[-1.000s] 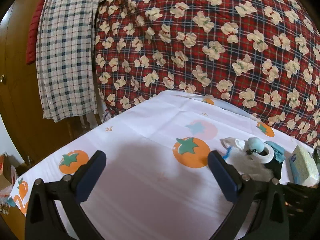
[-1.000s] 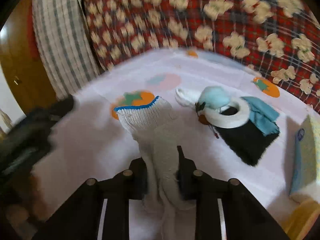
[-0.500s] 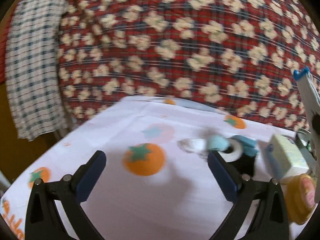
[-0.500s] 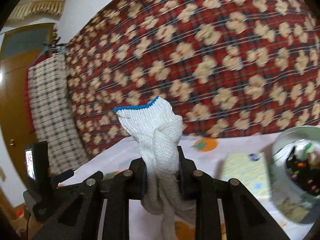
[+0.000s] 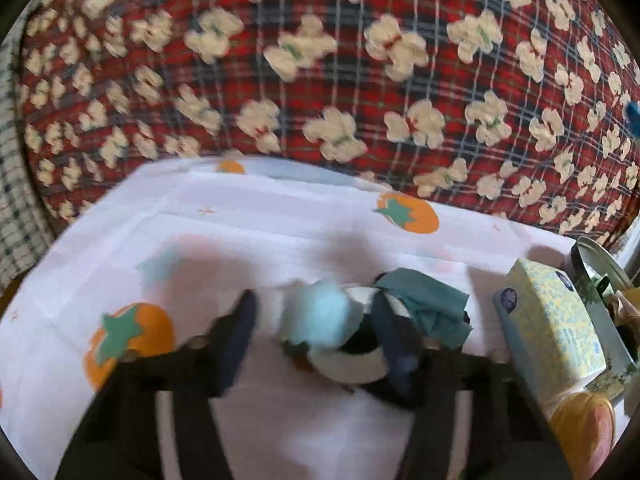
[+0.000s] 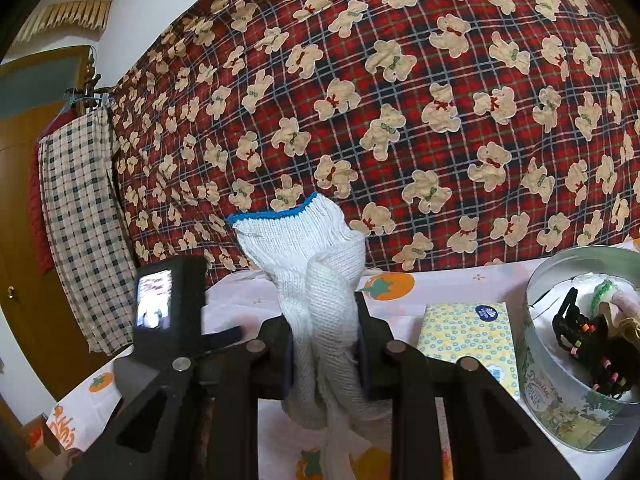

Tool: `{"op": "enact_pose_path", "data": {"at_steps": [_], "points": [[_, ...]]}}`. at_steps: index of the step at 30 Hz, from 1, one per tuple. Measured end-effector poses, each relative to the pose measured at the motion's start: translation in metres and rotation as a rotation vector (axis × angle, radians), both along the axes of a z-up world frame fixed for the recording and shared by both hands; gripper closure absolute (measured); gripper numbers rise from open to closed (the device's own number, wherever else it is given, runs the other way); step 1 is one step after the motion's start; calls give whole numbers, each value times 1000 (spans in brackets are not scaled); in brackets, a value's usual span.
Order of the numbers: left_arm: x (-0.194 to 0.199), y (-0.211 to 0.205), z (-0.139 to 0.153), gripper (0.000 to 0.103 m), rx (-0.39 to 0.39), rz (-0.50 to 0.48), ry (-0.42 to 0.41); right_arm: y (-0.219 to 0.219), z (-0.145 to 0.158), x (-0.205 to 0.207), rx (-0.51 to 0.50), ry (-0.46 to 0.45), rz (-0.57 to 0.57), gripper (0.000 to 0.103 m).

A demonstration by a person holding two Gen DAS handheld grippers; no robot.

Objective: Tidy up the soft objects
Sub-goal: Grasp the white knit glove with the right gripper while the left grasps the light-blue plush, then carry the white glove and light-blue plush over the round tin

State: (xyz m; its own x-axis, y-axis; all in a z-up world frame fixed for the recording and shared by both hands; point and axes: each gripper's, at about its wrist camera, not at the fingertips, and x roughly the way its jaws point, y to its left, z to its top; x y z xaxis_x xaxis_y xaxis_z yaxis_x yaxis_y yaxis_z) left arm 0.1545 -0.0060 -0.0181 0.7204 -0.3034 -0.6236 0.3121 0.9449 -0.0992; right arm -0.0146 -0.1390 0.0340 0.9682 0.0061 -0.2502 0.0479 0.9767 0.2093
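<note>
Right gripper (image 6: 324, 344), nearest the viewer: jaws drawn close together and clamped on a white knitted glove (image 6: 316, 280), whose blue-trimmed cuff stands upright above the pads while the rest hangs down below them, clear of the table. Left gripper (image 5: 316, 332): jaws partly apart, having just been closing, and set around a small heap of soft objects on the table (image 5: 224, 240), which is covered with a white cloth printed with orange fruit. A pale blue fluffy ball (image 5: 318, 316) lies between the blue pads; the picture is blurred, so contact of the pads with the ball cannot be told. A white ring-shaped piece (image 5: 352, 368) and a black cloth (image 5: 362, 338) lie under and beside the ball, touching the right-hand pad, and a teal cloth (image 5: 428, 304) lies just beyond that pad, toward the right edge of the table. In the right wrist view the left gripper's body, with a small lit screen, shows at the left. Near the right edge of the table: a yellow patterned tissue pack (image 6: 466, 332), and just beside it a round metal tin (image 6: 576, 400) holding dark hair ties with coloured beads and other small items. Along the far edge of the table: a red plaid blanket with cream bears (image 6: 400, 100), hanging as a backdrop. Far left: a checked cloth (image 6: 80, 216) hanging from a hook by a wooden door (image 6: 16, 248).
</note>
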Motion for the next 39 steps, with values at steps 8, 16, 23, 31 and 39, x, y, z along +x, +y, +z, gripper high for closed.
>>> {"op": "enact_pose_path", "data": {"at_steps": [8,16,23,31,39], "points": [[27,-2,-21,79,-59,-40,165,-5,-2,2,14,14,-14,77],[2,25,-4,82,-249,-69,13,-7,2,-6,22,-29,-31,77],[-37,65,9,82,-374,42,-114,-4,7,-14,11,-67,-37,77],[-83,72,20,82,-336,115,-251,3,6,-21,-15,-90,-36,77],[-110,72,17,82,-342,120,-260,7,-4,-31,-58,-63,-15,77]]}}
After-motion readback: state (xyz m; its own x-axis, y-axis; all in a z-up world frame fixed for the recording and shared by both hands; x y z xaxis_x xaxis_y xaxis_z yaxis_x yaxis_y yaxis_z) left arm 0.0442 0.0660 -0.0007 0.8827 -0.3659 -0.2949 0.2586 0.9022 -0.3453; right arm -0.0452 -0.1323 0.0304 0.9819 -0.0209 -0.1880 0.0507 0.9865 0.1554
